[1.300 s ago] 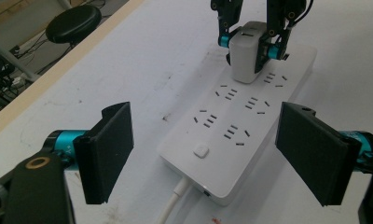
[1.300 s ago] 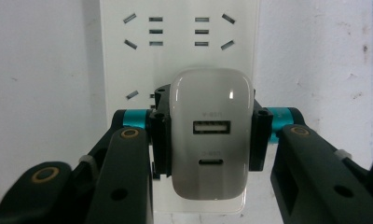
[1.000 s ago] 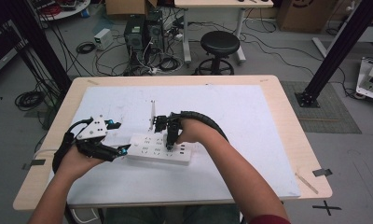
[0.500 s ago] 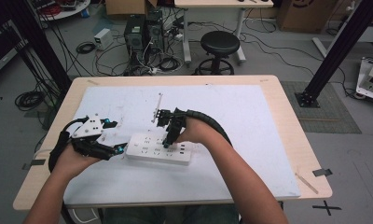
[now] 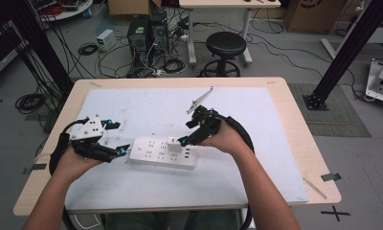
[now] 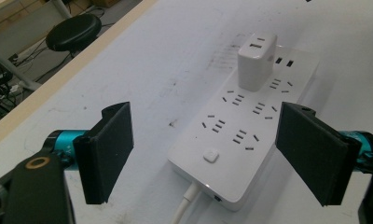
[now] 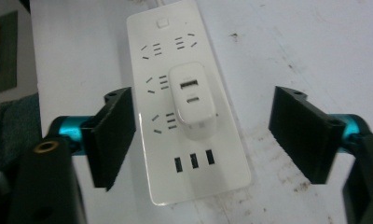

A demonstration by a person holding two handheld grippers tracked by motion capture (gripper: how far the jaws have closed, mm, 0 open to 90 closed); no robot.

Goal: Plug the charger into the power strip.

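Room: workshop floor behind the table with a black stool [image 5: 223,45], computer towers [image 5: 146,33] and loose cables; dark frame posts at both sides
Surface: wooden table [image 5: 299,124] covered by a white sheet [image 5: 146,103] (scuffed and marked in places)
Power strip: white power strip [image 5: 163,152] lying flat near the front middle of the sheet; its cord leaves the end nearer the left gripper, seen in the left gripper view [image 6: 236,140]
Charger: small white charger [image 5: 174,143] plugged upright into the strip, toward the end with the three small ports; two ports on its top face show in the right gripper view [image 7: 192,100]
Left gripper: left gripper [image 5: 125,150] just at the strip's cord end; jaws held wide, pads either side of that end but pressing on nothing [image 6: 205,154]
Right gripper: right gripper [image 5: 182,142] beside the charger; jaws have just been opening and now stand wide, the charger between them yet untouched [image 7: 203,135]
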